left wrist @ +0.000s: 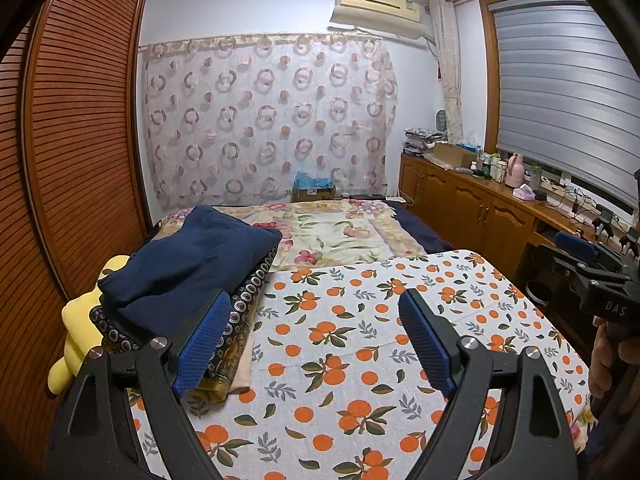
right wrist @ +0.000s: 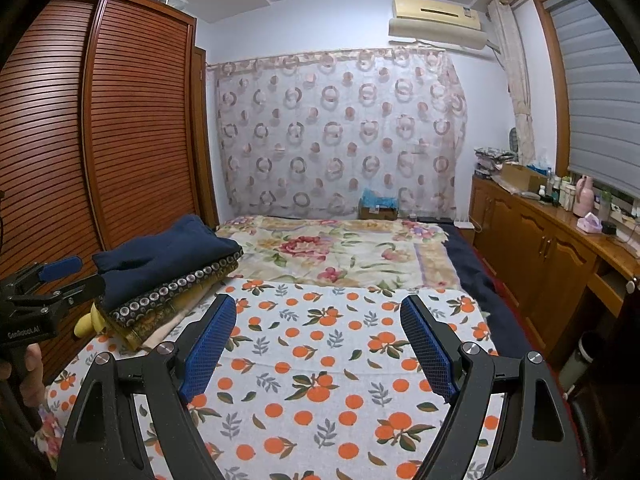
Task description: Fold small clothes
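A stack of folded clothes lies at the left of the orange-print cloth (left wrist: 360, 340) (right wrist: 328, 360): a navy garment (left wrist: 188, 264) (right wrist: 168, 256) on top, a dark ring-patterned one (left wrist: 244, 300) (right wrist: 176, 296) under it, then a gold and a beige piece. My left gripper (left wrist: 316, 316) is open and empty, its left finger beside the stack. My right gripper (right wrist: 318, 320) is open and empty above the bare cloth. Each gripper shows at the edge of the other's view: the right one (left wrist: 592, 272) and the left one (right wrist: 52, 280).
A yellow plush toy (left wrist: 76, 336) sits left of the stack against the louvred wardrobe (left wrist: 80, 140). A floral bedspread (right wrist: 340, 252) lies beyond the cloth. A wooden cabinet (right wrist: 540, 248) with bottles runs along the right wall under the window.
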